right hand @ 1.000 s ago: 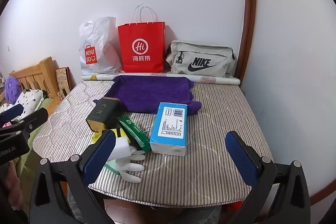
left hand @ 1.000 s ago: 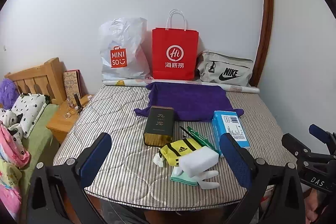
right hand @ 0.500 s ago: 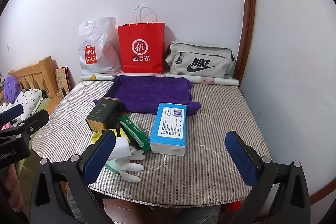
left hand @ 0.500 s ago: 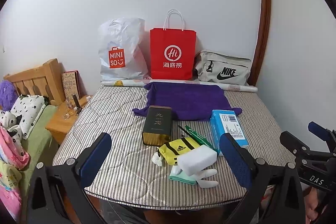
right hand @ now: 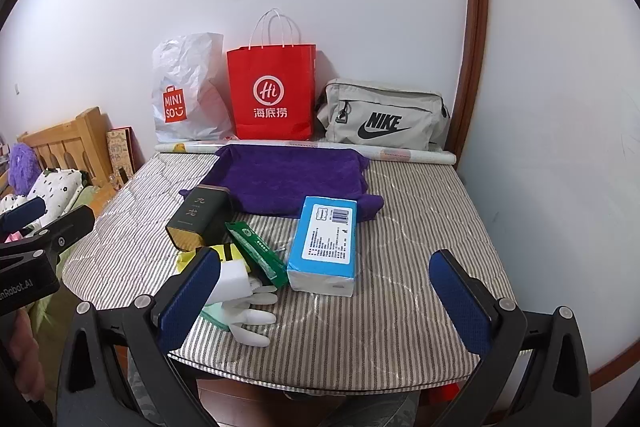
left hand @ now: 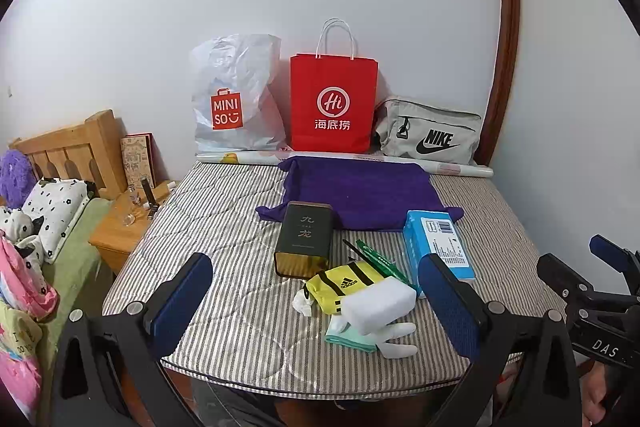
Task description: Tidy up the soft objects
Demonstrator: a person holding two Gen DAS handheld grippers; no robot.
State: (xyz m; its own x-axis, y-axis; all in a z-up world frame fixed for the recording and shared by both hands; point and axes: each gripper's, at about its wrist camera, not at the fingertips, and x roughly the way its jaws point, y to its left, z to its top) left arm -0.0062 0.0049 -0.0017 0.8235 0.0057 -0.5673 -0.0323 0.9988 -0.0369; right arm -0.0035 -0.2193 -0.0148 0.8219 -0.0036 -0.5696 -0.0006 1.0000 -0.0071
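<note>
**Both grippers held wide over the near edge of the mattress**

We see a striped mattress carrying everything. Along its far edge, against the wall, stand a white MINISO bag, a red paper bag and a grey Nike pouch, with a rolled sheet lying in front of them.

Next in size, a purple towel lies spread flat toward the far edge, in the middle. Its near edge touches a dark tea tin lying on its side and a blue tissue pack to the right of the tin.

Near the near edge we find the smaller soft things heaped together: a yellow sock, a white sponge block resting on it, a mint-green cloth under the block, and a white glove with its fingers pointing to the right. A green packet lies between this heap and the tissue pack.

Our left gripper hangs above the near edge with its blue pads spread wide, grasping nothing; the heap shows between them. Our right gripper is likewise released and empty, framing the tissue pack from the near edge.
</note>
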